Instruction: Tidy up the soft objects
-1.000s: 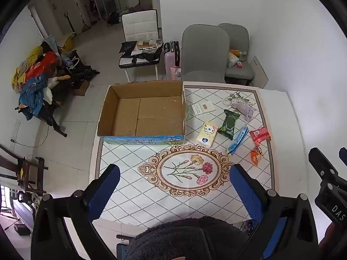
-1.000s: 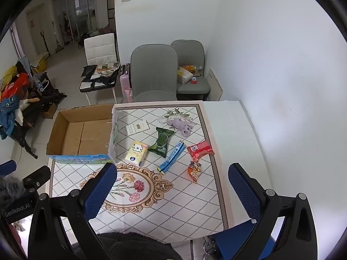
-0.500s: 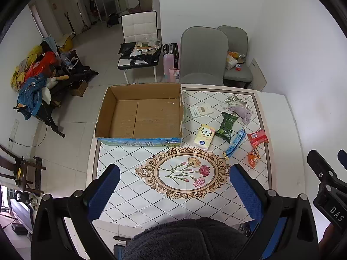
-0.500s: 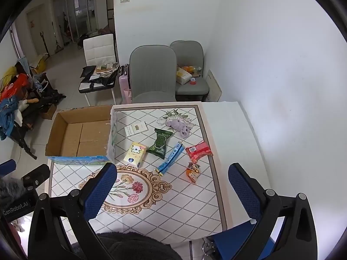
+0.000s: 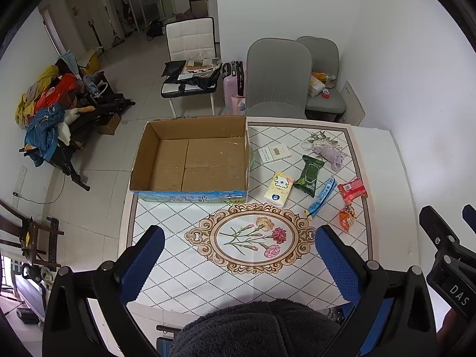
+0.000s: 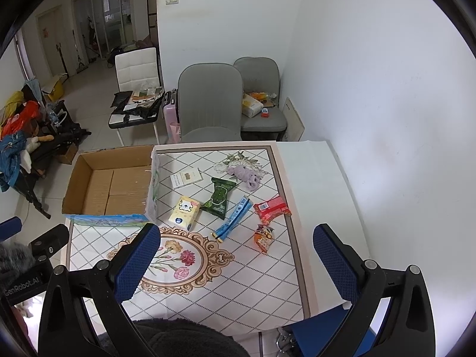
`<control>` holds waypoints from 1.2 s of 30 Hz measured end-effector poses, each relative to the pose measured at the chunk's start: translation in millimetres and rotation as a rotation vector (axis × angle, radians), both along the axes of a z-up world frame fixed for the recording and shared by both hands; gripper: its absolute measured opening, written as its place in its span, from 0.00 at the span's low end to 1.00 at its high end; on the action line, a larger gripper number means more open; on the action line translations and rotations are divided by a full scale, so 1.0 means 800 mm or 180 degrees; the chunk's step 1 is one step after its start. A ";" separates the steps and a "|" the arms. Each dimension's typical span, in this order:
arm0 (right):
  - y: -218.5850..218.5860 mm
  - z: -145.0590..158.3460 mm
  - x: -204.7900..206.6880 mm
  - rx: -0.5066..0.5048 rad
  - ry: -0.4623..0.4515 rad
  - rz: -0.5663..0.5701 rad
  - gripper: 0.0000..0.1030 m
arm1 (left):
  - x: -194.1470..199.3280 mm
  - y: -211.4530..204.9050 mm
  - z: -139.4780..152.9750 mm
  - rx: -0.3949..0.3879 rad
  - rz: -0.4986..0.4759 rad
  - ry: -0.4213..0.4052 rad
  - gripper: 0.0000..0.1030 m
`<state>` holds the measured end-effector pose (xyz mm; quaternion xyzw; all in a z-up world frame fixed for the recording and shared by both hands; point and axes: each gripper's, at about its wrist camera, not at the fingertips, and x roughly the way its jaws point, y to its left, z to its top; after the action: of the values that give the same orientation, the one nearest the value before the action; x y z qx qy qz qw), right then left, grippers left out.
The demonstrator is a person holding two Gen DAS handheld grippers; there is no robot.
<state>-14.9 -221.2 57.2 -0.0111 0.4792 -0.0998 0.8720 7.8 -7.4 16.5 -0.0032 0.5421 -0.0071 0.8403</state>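
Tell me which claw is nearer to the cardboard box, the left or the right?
Left. The left claw hangs over the table's near edge, almost in line with the cardboard box. The right claw hangs further toward the snack side, away from it.

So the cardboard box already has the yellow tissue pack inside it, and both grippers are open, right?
Not quite. The cardboard box has nothing inside it; the yellow tissue pack lies on the table just outside the box's right side, as the left wrist view shows. Both grippers, left and right, are open.
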 end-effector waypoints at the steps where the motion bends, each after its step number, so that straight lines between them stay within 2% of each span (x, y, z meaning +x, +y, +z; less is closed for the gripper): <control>1: -0.002 0.000 0.000 0.0011 -0.0002 -0.0003 1.00 | 0.000 -0.001 0.001 0.0006 -0.0001 -0.0003 1.00; 22: 0.000 0.009 -0.005 -0.0022 -0.0159 0.0004 1.00 | -0.005 -0.003 0.001 0.0019 0.0009 -0.0118 1.00; 36: 0.002 0.009 -0.007 -0.0029 -0.0160 -0.0010 1.00 | -0.010 -0.004 0.002 -0.0002 -0.0024 -0.0156 1.00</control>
<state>-20.5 -219.6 64.3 -0.0117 0.4567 -0.1035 0.8835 0.1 -10.6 18.2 -0.0012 0.5214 -0.0105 0.8533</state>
